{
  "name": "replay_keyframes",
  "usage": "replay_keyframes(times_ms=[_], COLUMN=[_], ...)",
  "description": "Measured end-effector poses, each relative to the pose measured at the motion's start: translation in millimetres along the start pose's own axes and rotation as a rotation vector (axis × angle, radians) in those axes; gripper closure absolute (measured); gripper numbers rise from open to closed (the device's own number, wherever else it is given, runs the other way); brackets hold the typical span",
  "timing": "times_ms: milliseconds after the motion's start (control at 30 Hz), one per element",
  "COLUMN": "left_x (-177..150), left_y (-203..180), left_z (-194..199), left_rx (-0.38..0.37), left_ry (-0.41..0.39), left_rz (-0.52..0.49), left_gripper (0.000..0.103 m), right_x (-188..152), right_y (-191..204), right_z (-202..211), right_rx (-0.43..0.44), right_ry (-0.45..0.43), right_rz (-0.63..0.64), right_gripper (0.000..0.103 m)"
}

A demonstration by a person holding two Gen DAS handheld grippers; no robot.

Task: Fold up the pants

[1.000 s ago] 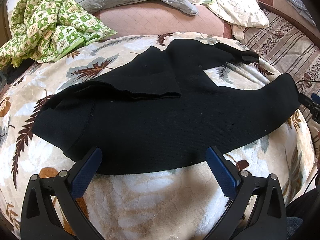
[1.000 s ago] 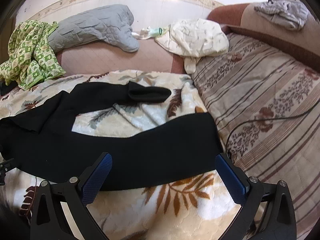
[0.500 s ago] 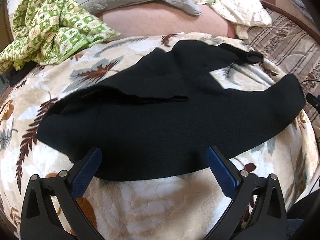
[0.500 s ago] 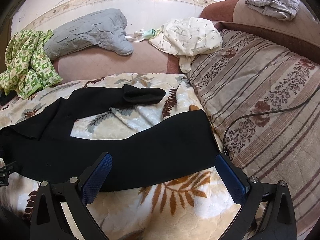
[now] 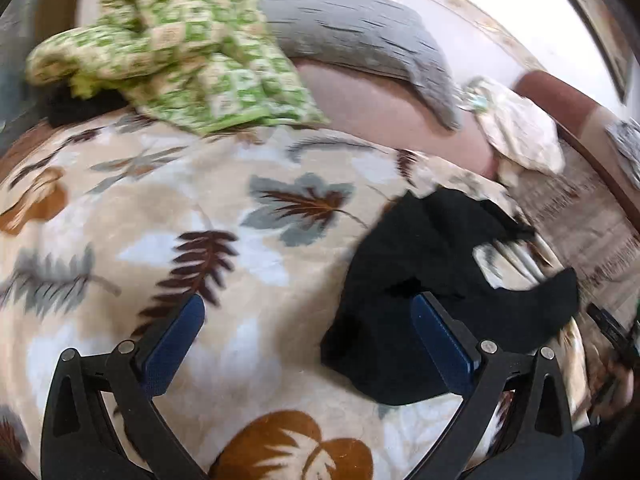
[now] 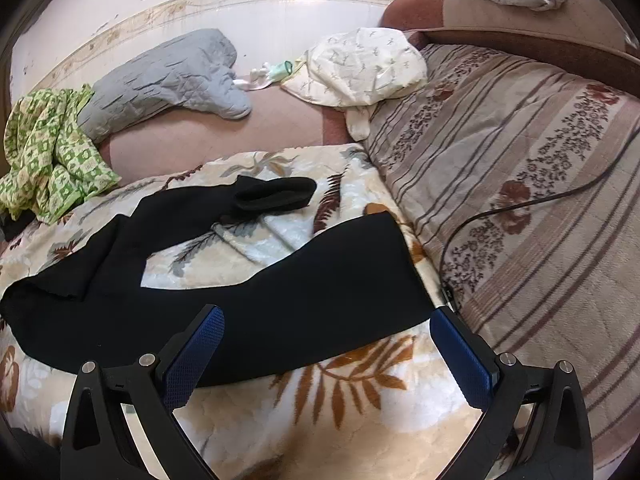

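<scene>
One pair of black pants (image 6: 280, 304) lies spread on the leaf-print blanket (image 6: 340, 400); two grippers, left gripper (image 5: 306, 312) and right gripper (image 6: 326, 324), both jaws wide apart, holding nothing

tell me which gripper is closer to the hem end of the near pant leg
Right. The right gripper hangs open just short of the black pants, its right finger beside that leg's hem. The left gripper, open, sits off the waist end over the leaf blanket.
</scene>
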State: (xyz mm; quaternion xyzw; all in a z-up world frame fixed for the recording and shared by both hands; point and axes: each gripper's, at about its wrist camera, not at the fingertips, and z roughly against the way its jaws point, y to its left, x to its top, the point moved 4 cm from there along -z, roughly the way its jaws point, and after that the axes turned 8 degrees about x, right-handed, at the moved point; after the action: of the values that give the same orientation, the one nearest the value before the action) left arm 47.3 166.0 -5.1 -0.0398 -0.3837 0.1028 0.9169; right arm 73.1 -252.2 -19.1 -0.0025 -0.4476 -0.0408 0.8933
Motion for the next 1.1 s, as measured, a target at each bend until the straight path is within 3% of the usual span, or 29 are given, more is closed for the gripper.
replay_keyframes(times_ms=[100,167,233,300,367,433,600,733,800,933,1000,1100], left_x=[-4.7,-11.0,-15.2,-18.3,-21.3,-25.2,-28.4,-23.5,-22.6,-22.4,-24.0,-27.9], left_y=[-31.8,-49.7,-54.0,-50.0,-46.2,-44.2,-43.8,-44.4,-47.9,-42.9,-35.5,-29.6], left_z=[-10.6,-23.8,-35.9,-45.6,-52.0,-52.0,-45.8,-40.1,-38.7,-43.8,-48.9,-50.9], left_rx=[-0.121,-0.109,-0.055,-0.047,-0.092,-0.113,-0.113,-0.119,-0.112,-0.086,-0.066,-0.055], left_ry=[0.043,0.066,0.078,0.098,0.136,0.157,0.145,0.114,0.096,0.102,0.118,0.123], left_rz=[-0.156,-0.255,-0.289,-0.258,-0.2,-0.174,-0.149,-0.102,-0.097,-0.036,0.012,0.047], left_gripper=[0.0,0.0,0.0,0.003,0.031,0.047,0.054,0.054,0.06,0.089,0.095,0.098], right_x=[-0.6,-1.3,-1.7,-1.3,0.0,1.6,2.2,-3.7,-12.5,-27.4,-29.9,-31.8], right_y=[6.7,9.5,10.4,8.7,2.6,-7.4,-39.6,-77.0,-101.9,-128.5,-134.0,-135.5], right_z=[-1.6,-2.1,-1.4,1.1,5.0,8.4,18.7,26.7,22.8,5.9,-3.6,-24.5], right_rx=[-0.006,-0.01,-0.008,0.001,0.038,0.079,0.218,0.267,0.319,0.504,0.545,0.551], right_ry=[0.004,0.007,0.005,-0.005,-0.02,-0.034,-0.086,-0.131,-0.125,-0.112,-0.106,-0.06], right_rz=[0.026,0.039,0.045,0.037,-0.004,-0.071,-0.268,-0.429,-0.565,-0.795,-0.846,-0.879], right_gripper=[0.001,0.001,0.001,0.001,0.001,0.001,0.001,0.001,0.001,0.005,0.016,0.022])
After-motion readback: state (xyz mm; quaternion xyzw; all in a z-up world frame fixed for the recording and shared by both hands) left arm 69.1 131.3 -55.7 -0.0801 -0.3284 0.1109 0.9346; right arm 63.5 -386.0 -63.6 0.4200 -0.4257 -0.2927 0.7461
